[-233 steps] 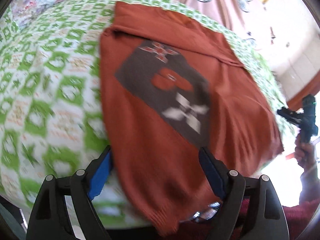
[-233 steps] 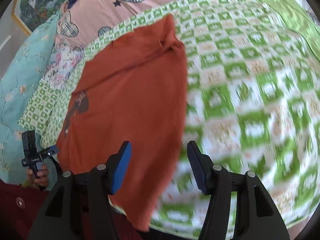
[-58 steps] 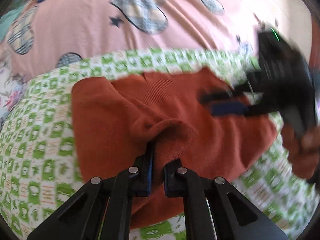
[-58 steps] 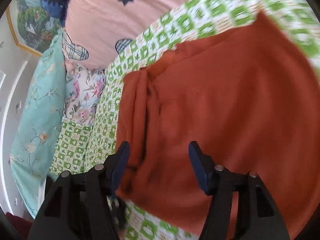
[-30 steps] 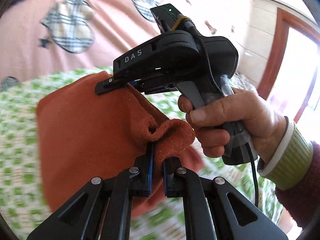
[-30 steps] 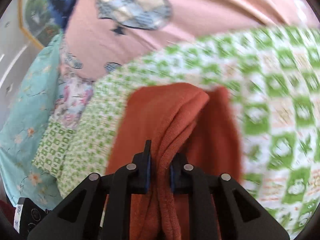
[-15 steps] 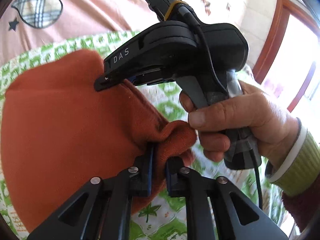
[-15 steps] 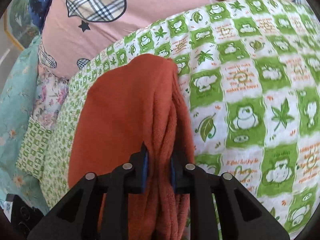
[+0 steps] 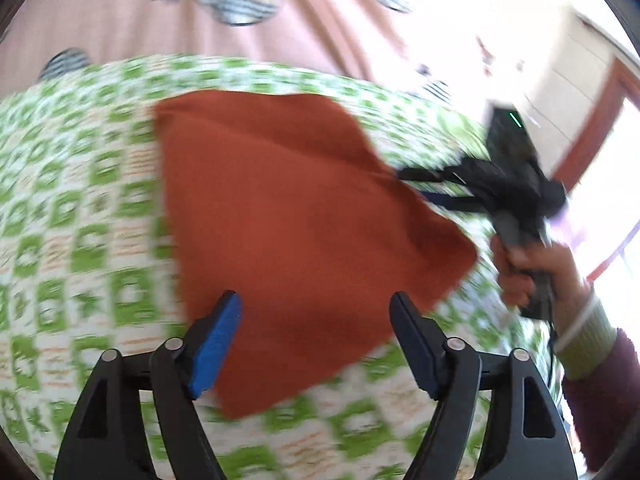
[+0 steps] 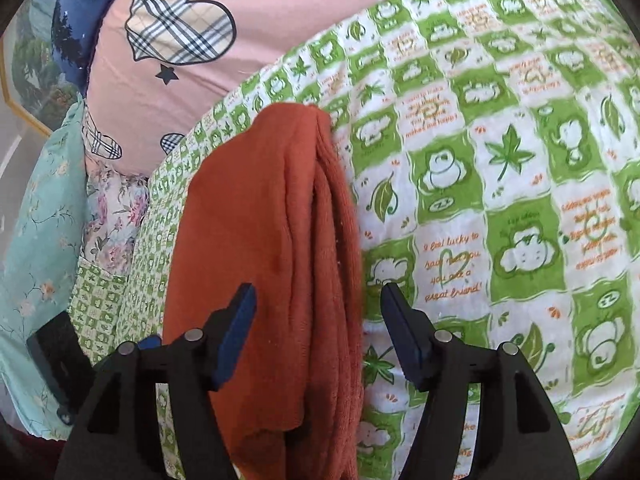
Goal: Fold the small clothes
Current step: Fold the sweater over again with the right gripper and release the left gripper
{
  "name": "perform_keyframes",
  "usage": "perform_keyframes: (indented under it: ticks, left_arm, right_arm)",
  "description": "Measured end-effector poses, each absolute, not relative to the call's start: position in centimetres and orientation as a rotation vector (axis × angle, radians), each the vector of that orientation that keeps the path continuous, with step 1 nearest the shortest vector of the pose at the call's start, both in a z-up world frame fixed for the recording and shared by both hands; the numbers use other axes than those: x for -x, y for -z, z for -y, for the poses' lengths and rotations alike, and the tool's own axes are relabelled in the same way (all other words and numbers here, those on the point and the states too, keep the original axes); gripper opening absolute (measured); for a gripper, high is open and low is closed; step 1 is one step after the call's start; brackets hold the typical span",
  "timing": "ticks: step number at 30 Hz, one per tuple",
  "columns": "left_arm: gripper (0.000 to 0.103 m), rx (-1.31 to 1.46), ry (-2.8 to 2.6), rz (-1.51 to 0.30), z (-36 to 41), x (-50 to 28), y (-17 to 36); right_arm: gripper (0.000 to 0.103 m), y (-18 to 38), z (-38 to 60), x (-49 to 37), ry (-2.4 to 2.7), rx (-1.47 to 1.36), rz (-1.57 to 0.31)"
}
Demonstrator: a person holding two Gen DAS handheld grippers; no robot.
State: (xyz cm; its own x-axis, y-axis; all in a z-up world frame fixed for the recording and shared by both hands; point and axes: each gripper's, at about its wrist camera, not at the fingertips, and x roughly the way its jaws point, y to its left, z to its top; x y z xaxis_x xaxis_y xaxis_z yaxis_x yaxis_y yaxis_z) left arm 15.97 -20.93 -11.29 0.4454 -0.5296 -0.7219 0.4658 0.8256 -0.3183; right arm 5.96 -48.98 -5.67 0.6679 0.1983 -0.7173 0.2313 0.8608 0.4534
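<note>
The rust-orange knit garment (image 9: 304, 216) lies folded into a compact block on the green-and-white checked blanket (image 9: 80, 248). In the left wrist view my left gripper (image 9: 316, 320) hangs over its near edge, jaws opening wide, pads clear of the cloth. The right gripper (image 9: 436, 190) shows there at the garment's right corner, gripped by a hand (image 9: 524, 268). In the right wrist view the garment (image 10: 272, 240) runs lengthwise with its stacked folded edges on the right. My right gripper (image 10: 318, 320) straddles that edge, jaws opening, blue pads off the fabric.
A pink sheet with plaid hearts (image 10: 180, 40) covers the bed beyond the blanket (image 10: 500, 160). A teal floral cushion (image 10: 36, 216) and a flowered one (image 10: 112, 208) lie at the left. A sleeve with a striped cuff (image 9: 588, 340) enters from the right, and a doorway (image 9: 592, 132) stands behind.
Both grippers have let go of the garment and spread their jaws. The left gripper has pulled back from the right one, and the folded garment now rests flat on the blanket.
</note>
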Motion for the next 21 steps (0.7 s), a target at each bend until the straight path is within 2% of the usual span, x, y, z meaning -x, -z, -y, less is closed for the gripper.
perform_keyframes:
  ticks: [10, 11, 12, 13, 17, 19, 21]
  left_arm:
    - [0.081, 0.291, 0.575, -1.083, 17.2, -22.8, 15.6]
    - [0.081, 0.309, 0.583, -1.085, 17.4, -23.3, 15.8]
    - [0.081, 0.318, 0.592, -1.081, 17.6, -23.6, 16.0]
    - [0.078, 0.320, 0.611, -1.077, 18.1, -24.2, 16.2]
    - [0.033, 0.292, 0.627, -1.076, 19.3, -24.8, 16.8]
    - [0.027, 0.303, 0.648, -1.052, 18.5, -24.1, 15.5]
    - [0.026, 0.298, 0.656, -1.014, 17.4, -23.1, 13.9]
  right_arm:
    - [0.065, 7.6, 49.8, -8.9, -0.042, -0.641, -0.891]
    - [0.058, 7.7, 49.5, -9.1, -0.048, -0.636, -0.898]
    - [0.039, 7.9, 49.2, -9.5, -0.063, -0.642, -0.916]
    - [0.035, 8.4, 48.9, -9.7, -0.073, -0.670, -0.934]
    - [0.027, 7.6, 47.3, -8.9, -0.059, -0.686, -0.894]
    - [0.025, 6.6, 45.3, -8.3, -0.112, -0.698, -0.855]
    - [0.025, 6.3, 42.7, -8.2, -0.160, -0.681, -0.849]
